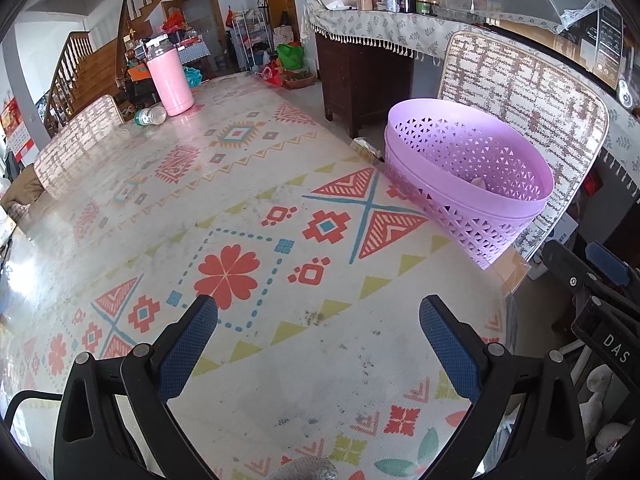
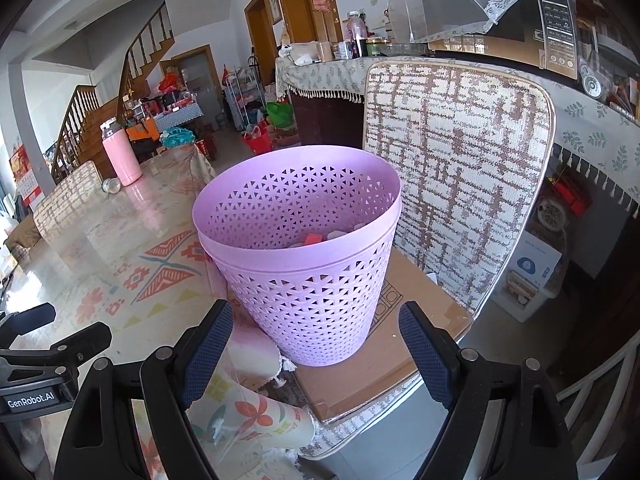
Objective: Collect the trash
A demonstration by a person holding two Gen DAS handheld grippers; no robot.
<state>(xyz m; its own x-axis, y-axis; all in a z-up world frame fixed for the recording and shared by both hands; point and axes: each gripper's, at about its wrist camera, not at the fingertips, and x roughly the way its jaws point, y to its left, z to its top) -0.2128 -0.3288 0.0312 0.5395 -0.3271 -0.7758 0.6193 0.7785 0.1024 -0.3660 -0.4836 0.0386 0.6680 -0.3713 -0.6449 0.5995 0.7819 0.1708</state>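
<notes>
A purple perforated basket (image 2: 308,264) stands on a cardboard sheet (image 2: 384,356) on a chair seat beside the table; an orange piece (image 2: 313,238) and pale scraps lie inside it. In the left wrist view the basket (image 1: 472,176) is at the right, past the table edge. My right gripper (image 2: 316,344) is open just in front of the basket, nothing between its fingers. My left gripper (image 1: 318,328) is open above the patterned tablecloth (image 1: 280,200), holding nothing. A crumpled wrapper (image 1: 366,146) lies at the table's far edge next to the basket.
A pink tumbler (image 1: 170,80) and a toppled clear bottle (image 1: 151,116) stand at the table's far end. A woven chair back (image 2: 456,176) rises behind the basket. A second chair (image 1: 76,144) sits at the left side. A cluttered sideboard (image 1: 400,20) lies beyond.
</notes>
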